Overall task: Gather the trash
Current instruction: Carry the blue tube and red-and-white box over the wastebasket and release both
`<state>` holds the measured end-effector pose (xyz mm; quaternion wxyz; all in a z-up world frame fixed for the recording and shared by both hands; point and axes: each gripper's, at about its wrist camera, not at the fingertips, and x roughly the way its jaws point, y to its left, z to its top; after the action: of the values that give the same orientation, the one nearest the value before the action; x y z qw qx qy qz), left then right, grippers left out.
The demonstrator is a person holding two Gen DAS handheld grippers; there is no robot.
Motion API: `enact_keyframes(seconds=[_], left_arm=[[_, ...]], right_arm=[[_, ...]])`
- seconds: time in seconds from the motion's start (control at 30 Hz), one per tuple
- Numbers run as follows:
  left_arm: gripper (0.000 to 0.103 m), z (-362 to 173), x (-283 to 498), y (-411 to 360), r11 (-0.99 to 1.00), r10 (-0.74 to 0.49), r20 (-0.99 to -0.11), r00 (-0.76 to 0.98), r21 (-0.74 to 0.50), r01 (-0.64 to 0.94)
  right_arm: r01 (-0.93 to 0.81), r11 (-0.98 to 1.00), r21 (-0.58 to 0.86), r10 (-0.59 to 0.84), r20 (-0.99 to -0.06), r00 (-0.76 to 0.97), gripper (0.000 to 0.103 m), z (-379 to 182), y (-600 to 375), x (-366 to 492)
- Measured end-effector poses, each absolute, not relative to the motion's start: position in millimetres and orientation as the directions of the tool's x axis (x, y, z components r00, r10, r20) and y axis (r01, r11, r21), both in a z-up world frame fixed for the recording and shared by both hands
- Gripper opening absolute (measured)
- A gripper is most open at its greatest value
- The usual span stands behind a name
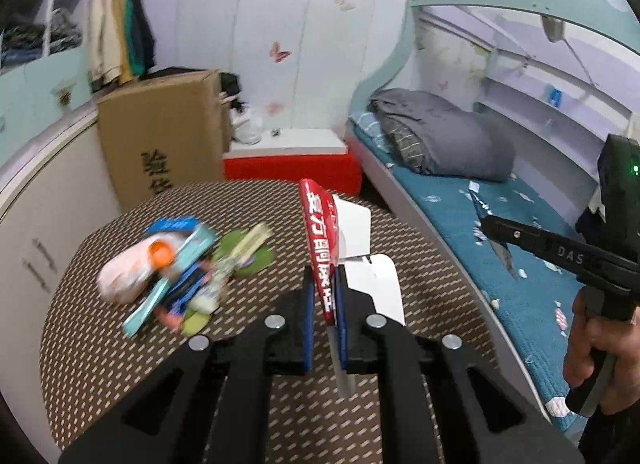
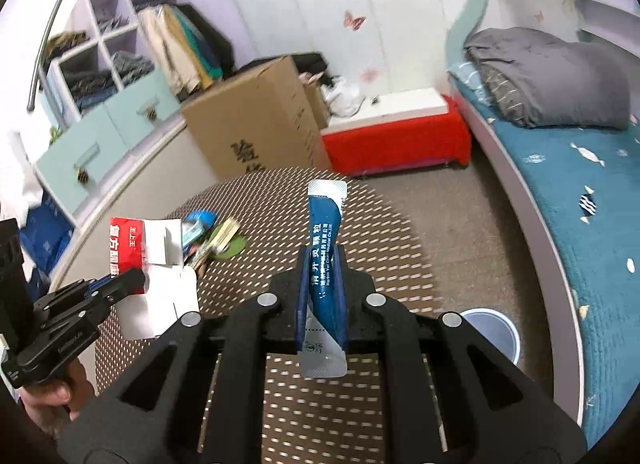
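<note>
Now left gripper clamped on red-and-white carton, right gripper pinching blue sachet upright.

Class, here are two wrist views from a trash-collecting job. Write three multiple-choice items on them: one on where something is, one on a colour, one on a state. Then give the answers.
1. Where is the bin?
A. on the table
B. on the floor between the table and the bed
C. on the bed

2. What colour is the sachet in the right gripper?
A. blue
B. green
C. yellow

3. What state is the left gripper in?
A. open and empty
B. shut on a flattened red and white box
C. shut on a bottle

Answers:
1 B, its rim shows low beside the table, before the bed.
2 A, its body is blue with silver ends.
3 B, the box stands between its pads.
</note>
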<state>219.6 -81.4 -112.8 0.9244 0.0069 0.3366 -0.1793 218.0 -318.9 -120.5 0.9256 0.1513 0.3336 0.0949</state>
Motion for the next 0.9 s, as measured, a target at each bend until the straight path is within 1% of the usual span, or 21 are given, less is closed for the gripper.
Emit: enact_keyframes(seconds=[0.27, 0.43, 0.53, 0.73, 0.9], left_arm=[[0.009, -97, 237, -155, 0.878, -0.43, -0.604, 0.671, -0.106, 0.467], [0.009, -99, 250, -207, 0.838, -0.476, -0.616, 0.628, -0.099, 0.537], [0.009, -105, 259, -240, 0.813, -0.49, -0.638, 0.594, -0.088, 0.575], [0.009, -129, 276, -302, 0.764, -0.485, -0.703, 0.52, -0.051, 0.643], [0.009, -154, 289, -342, 0.742, -0.455, -0.753, 0.475, -0.025, 0.67]], right_arm=[[0.092, 0.927, 0.364, 0.142, -0.566, 0.812, 0.012, -117, -409, 193], [0.185, 0.907, 0.378, 0.075, -0.577, 0.813, 0.012, -127, -455, 183], [0.227, 0.895, 0.384, 0.048, -0.589, 0.807, 0.012, -137, -477, 181], [0.305, 0.853, 0.423, 0.046, -0.643, 0.764, 0.012, -178, -515, 193], [0.364, 0.808, 0.464, 0.087, -0.704, 0.704, 0.012, -232, -537, 210]])
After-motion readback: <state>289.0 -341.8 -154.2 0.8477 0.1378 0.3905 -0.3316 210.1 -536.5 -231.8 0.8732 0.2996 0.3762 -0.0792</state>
